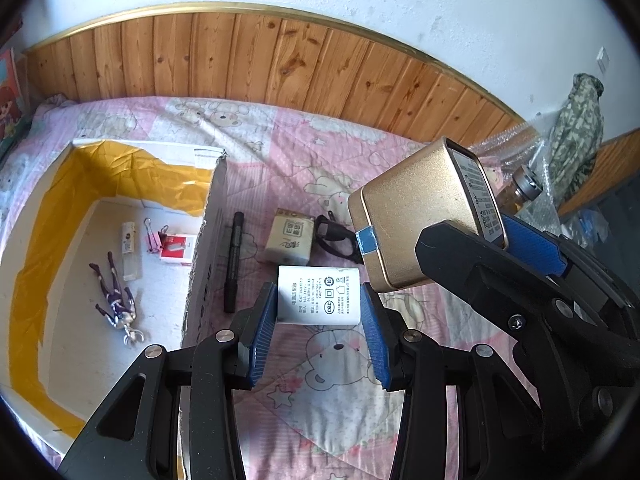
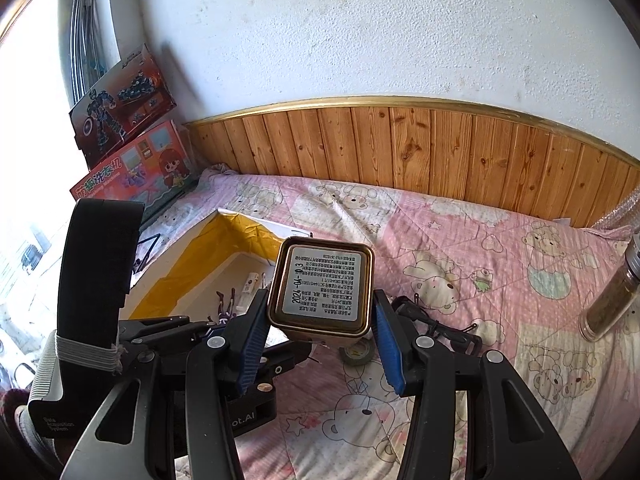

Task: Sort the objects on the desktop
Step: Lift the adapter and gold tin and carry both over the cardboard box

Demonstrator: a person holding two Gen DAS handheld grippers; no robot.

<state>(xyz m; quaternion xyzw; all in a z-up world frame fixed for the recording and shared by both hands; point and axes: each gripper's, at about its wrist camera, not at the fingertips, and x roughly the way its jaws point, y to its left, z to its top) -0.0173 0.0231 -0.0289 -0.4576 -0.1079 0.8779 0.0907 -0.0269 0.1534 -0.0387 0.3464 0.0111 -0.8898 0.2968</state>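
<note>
The white charger has a label with small print. A "CCC" mark in an oval and a "10" in a circle can be read; the other lines are too small.

The gold tin has a label on its end. Big numbers along one edge say "2024-04-03". The rest is tiny Chinese print that cannot be read.

The pink toy box by the wall has big yellow Chinese letters ending in "洗衣机".

The grey-and-black device tied to the other gripper says "Data Acquisition System". A black part below the tin shows "ot.AI".

The small beige box has a square code; its words are too blurry.
</note>
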